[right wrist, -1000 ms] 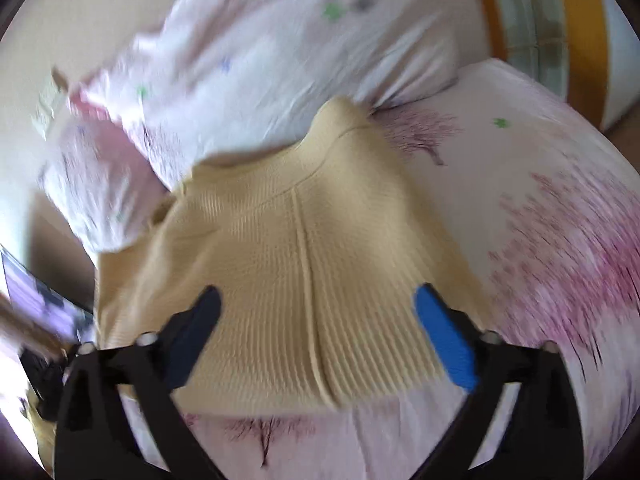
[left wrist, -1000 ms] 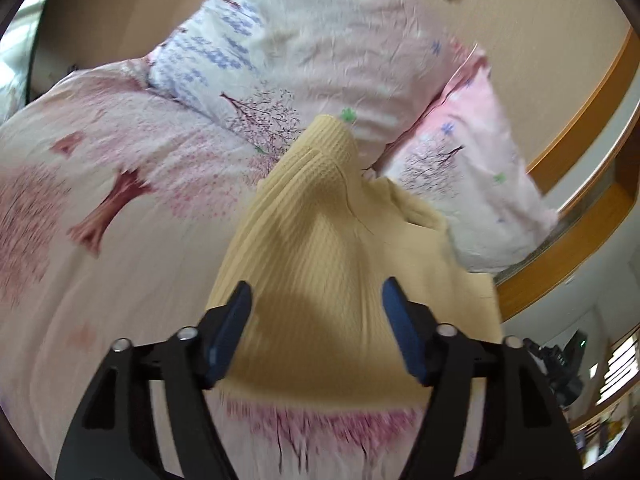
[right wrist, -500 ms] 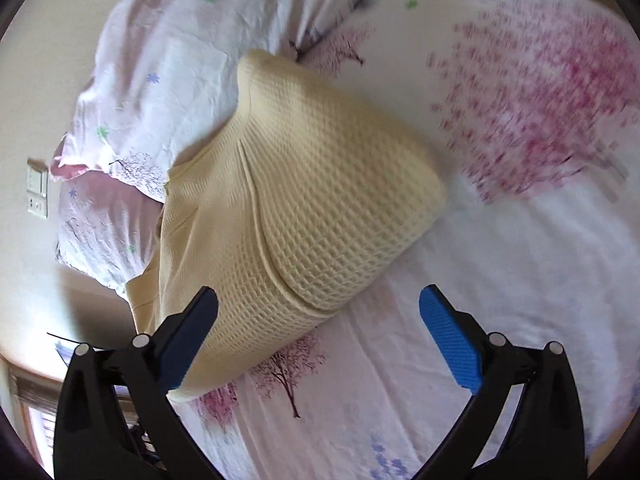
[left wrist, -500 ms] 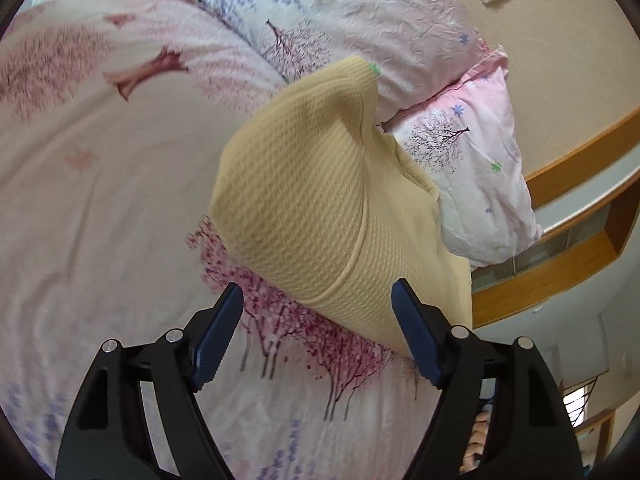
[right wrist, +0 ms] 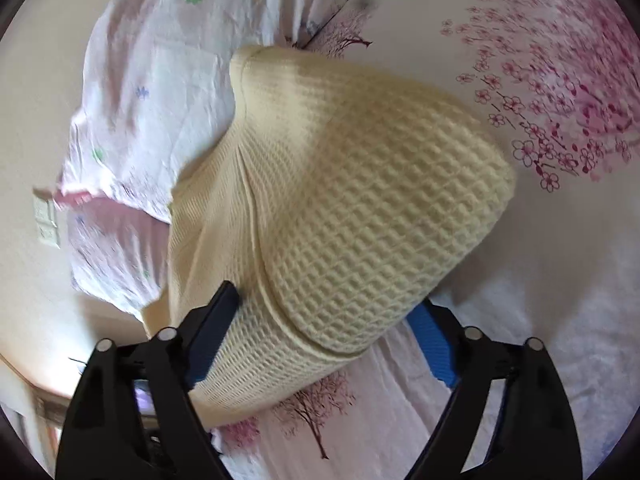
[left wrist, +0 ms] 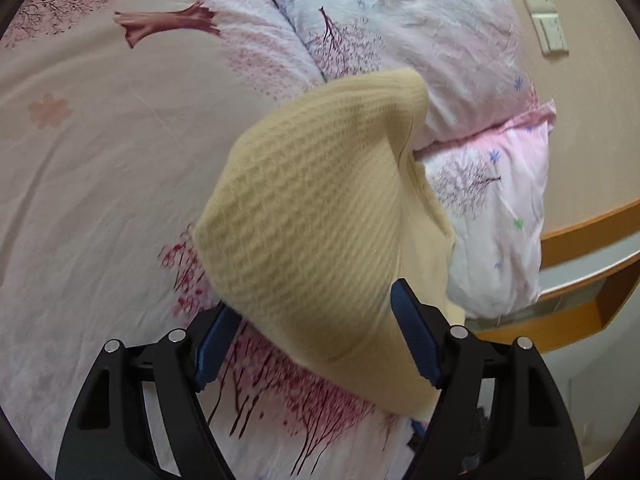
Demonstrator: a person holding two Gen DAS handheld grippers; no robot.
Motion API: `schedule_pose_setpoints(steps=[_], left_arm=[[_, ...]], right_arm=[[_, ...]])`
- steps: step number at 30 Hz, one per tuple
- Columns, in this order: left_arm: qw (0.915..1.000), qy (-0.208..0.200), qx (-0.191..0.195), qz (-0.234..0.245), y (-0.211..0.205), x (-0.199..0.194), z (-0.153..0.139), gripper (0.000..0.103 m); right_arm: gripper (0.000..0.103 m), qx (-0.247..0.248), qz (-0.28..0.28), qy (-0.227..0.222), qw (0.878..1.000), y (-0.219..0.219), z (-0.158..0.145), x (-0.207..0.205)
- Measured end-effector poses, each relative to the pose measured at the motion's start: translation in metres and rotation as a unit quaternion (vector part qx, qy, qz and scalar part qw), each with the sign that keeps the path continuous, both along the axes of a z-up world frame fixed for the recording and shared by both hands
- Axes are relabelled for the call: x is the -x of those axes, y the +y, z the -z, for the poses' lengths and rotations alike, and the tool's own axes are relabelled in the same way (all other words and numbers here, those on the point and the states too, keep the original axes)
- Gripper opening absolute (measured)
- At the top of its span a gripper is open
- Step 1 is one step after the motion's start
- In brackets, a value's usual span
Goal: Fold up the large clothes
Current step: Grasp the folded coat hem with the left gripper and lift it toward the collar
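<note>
On the bed: a folded yellow waffle-knit sweater (left wrist: 316, 224) lies on the blossom-print sheet (left wrist: 96, 168), its far end at 12 o'clock against the pillows (left wrist: 420, 32)
Sweater, right view: the folded bundle (right wrist: 360, 216) fills the centre, sheet (right wrist: 560, 272) at 3 o'clock, pillows (right wrist: 160, 80) at 10 o'clock
Left gripper (left wrist: 316, 336): jaws wide, the near folded edge of the sweater between the blue pads; whether they press on it I cannot tell
Right gripper (right wrist: 324, 340): jaws closing, the sweater's near end between them, cloth overlapping both pads; firm grip not clear
Wall: light switch (left wrist: 544, 12) at 1 o'clock, wooden ledge (left wrist: 588, 232) at 3 o'clock
</note>
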State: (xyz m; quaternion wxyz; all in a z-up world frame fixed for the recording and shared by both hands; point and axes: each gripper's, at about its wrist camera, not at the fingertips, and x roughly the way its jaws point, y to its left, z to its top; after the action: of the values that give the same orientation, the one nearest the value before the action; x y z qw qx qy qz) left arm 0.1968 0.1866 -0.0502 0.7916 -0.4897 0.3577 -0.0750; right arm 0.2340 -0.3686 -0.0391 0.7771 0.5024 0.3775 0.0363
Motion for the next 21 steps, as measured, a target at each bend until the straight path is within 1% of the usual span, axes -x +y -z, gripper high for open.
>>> schedule_pose_setpoints(steps=[2, 4, 5, 6, 8, 10, 11, 12, 13, 14, 15, 16, 17, 18, 19, 21], left_arm=[[1.0000, -0.002, 0.005, -0.007, 0.001, -0.001, 0.000, 0.076], [0.9999, -0.005, 0.005, -0.012, 0.000, -0.003, 0.000, 0.076], [0.9998, -0.006, 0.006, -0.016, 0.000, -0.003, 0.000, 0.076], [0.9998, -0.009, 0.006, -0.020, -0.001, -0.003, 0.000, 0.076], [0.9996, -0.014, 0.003, -0.023, -0.002, -0.004, -0.001, 0.076], [0.9995, -0.015, -0.001, -0.026, -0.003, -0.005, -0.001, 0.076], [0.9995, -0.016, -0.004, -0.028, -0.004, -0.006, -0.002, 0.076], [0.9994, -0.015, -0.004, -0.030, -0.004, -0.007, -0.002, 0.076], [0.9993, -0.016, -0.003, -0.032, -0.003, -0.007, -0.002, 0.076], [0.9992, -0.019, 0.000, -0.037, -0.003, -0.007, -0.001, 0.073], [0.9989, -0.018, 0.006, -0.044, -0.001, -0.007, 0.001, 0.064], [0.9984, -0.018, 0.015, -0.051, 0.000, -0.006, 0.004, 0.059], [0.9975, -0.020, 0.030, -0.061, 0.003, -0.005, 0.009, 0.046], [0.9971, -0.023, 0.038, -0.063, 0.005, -0.003, 0.011, 0.039], [0.9970, -0.029, 0.038, -0.062, 0.005, -0.002, 0.011, 0.037], [0.9970, -0.044, 0.031, -0.055, 0.005, -0.001, 0.005, 0.032]], right_arm=[[0.079, 0.000, 0.000, -0.018, 1.000, -0.001, 0.001, 0.001], [0.077, 0.002, 0.000, -0.023, 1.000, -0.003, 0.001, 0.001], [0.077, -0.007, 0.005, -0.030, 0.999, -0.005, 0.001, 0.003], [0.076, -0.008, 0.013, -0.046, 0.999, -0.007, 0.000, 0.006], [0.071, 0.017, 0.015, -0.033, 0.999, -0.007, 0.000, 0.003], [0.071, 0.031, 0.020, -0.021, 0.999, -0.005, -0.001, -0.001], [0.071, 0.035, 0.018, -0.014, 0.999, -0.004, -0.002, -0.004], [0.069, 0.028, 0.020, -0.015, 0.999, -0.005, -0.001, -0.005], [0.064, 0.026, 0.020, -0.018, 0.999, -0.005, 0.001, -0.005], [0.062, 0.025, 0.020, -0.022, 0.999, -0.005, 0.002, -0.004], [0.057, 0.019, 0.021, -0.029, 0.999, -0.006, 0.003, -0.002], [0.052, 0.008, 0.021, -0.036, 0.999, -0.008, 0.005, 0.001], [0.050, -0.003, 0.020, -0.042, 0.999, -0.010, 0.005, 0.003], [0.046, -0.014, 0.018, -0.049, 0.999, -0.013, 0.005, 0.005], [0.043, -0.017, 0.016, -0.053, 0.998, -0.013, 0.002, 0.005], [0.039, -0.017, 0.011, -0.064, 0.998, -0.012, -0.006, 0.007]])
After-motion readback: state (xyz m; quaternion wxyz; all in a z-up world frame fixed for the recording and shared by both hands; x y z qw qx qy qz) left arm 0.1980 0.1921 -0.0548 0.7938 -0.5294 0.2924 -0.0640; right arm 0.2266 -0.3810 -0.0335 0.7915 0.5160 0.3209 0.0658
